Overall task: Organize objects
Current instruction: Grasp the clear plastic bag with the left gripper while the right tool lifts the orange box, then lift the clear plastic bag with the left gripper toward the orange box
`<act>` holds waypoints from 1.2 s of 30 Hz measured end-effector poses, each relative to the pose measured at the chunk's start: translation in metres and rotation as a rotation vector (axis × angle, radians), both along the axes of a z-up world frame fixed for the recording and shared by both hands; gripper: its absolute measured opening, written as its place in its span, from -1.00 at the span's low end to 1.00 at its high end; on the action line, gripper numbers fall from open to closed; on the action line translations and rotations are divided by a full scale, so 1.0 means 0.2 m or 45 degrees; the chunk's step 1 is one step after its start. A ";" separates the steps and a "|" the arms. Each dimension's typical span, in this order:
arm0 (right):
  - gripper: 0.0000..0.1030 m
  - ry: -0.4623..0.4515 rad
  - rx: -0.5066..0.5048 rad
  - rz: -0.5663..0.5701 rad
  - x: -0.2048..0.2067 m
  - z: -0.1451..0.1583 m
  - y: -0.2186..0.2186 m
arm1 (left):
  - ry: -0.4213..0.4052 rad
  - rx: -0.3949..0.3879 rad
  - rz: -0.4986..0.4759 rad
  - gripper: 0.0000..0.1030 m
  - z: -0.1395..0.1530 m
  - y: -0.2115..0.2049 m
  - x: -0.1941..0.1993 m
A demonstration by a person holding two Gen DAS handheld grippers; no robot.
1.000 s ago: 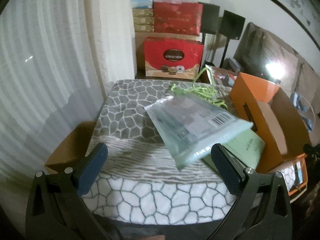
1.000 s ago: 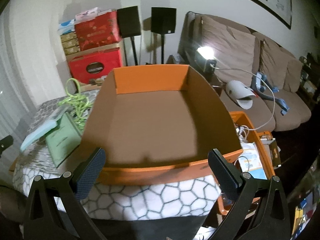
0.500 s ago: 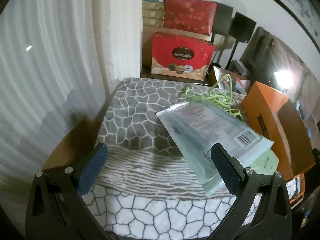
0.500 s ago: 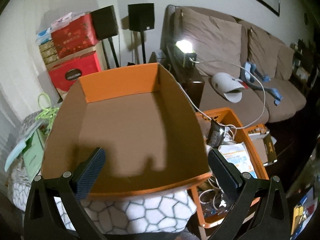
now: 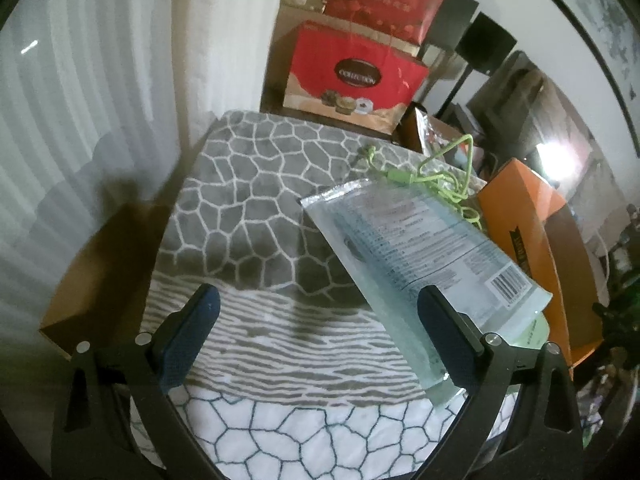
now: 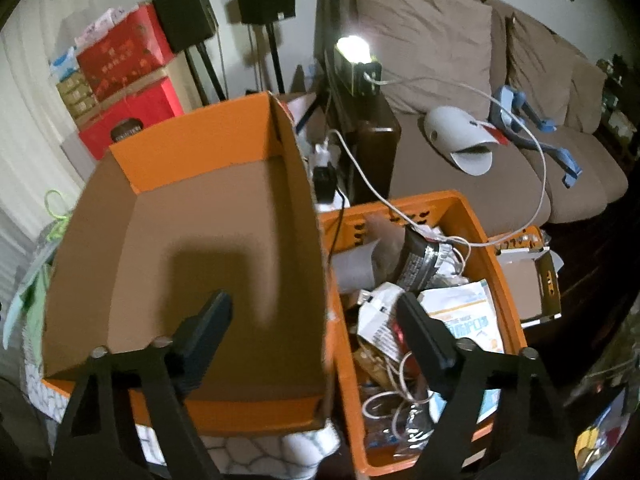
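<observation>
2 grippers, L [image 5: 320,320] & R [image 6: 316,320], both agape, R narrowing, gripping nothing; 1 orange box [image 6: 200,152]

The red gift box [image 5: 352,76] standing behind the patterned table carries a dark oval label reading "COLLECTION". The clear packet [image 5: 424,256] on that table bears a barcode near its right corner and lines of print too blurred to read. Black lettering on the orange box [image 5: 520,216], right of the packet, cannot be made out.
</observation>
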State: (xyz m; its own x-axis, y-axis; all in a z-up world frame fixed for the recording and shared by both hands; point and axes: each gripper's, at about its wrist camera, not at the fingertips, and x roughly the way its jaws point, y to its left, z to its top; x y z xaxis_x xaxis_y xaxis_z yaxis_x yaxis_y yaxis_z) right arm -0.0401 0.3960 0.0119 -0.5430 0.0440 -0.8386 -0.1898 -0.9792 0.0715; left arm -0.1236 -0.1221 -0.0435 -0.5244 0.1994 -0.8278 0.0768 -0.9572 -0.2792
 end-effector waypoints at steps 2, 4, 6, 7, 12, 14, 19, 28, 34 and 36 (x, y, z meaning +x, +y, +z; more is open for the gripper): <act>0.25 -0.029 -0.034 0.010 -0.02 -0.03 0.03 | -0.019 0.041 -0.016 0.92 -0.02 -0.01 -0.01; 0.12 -0.053 -0.053 0.010 -0.04 -0.05 0.06 | -0.037 0.081 -0.023 0.92 -0.03 -0.02 -0.02; -0.15 -0.070 -0.064 0.008 -0.05 -0.06 0.08 | -0.057 0.138 -0.033 0.92 -0.05 -0.03 -0.03; -0.22 -0.076 -0.081 0.011 -0.05 -0.06 0.09 | -0.070 0.183 -0.043 0.92 -0.06 -0.04 -0.04; -0.72 -0.079 -0.147 0.035 -0.06 -0.06 0.11 | -0.135 0.349 -0.054 0.92 -0.12 -0.06 -0.08; -0.78 -0.083 -0.168 0.048 -0.06 -0.06 0.10 | -0.152 0.391 -0.047 0.91 -0.14 -0.07 -0.09; -0.81 -0.083 -0.169 0.070 -0.07 -0.05 0.08 | -0.193 0.537 -0.059 0.89 -0.18 -0.08 -0.13; -0.81 -0.080 -0.196 0.066 -0.07 -0.05 0.08 | -0.268 0.845 -0.070 0.82 -0.29 -0.05 -0.23; -0.81 -0.079 -0.206 0.066 -0.07 -0.05 0.09 | -0.309 0.931 -0.073 0.68 -0.37 -0.02 -0.30; -0.81 -0.079 -0.206 0.067 -0.07 -0.05 0.09 | -0.318 0.947 -0.088 0.57 -0.38 0.00 -0.31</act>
State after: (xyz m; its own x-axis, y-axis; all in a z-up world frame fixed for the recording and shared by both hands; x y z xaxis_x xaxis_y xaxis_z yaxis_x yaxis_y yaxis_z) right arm -0.0544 0.4147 0.0024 -0.4879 -0.1215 -0.8644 -0.1475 -0.9645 0.2188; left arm -0.1858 -0.1216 -0.1199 -0.3067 0.7724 -0.5562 0.1687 -0.5310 -0.8304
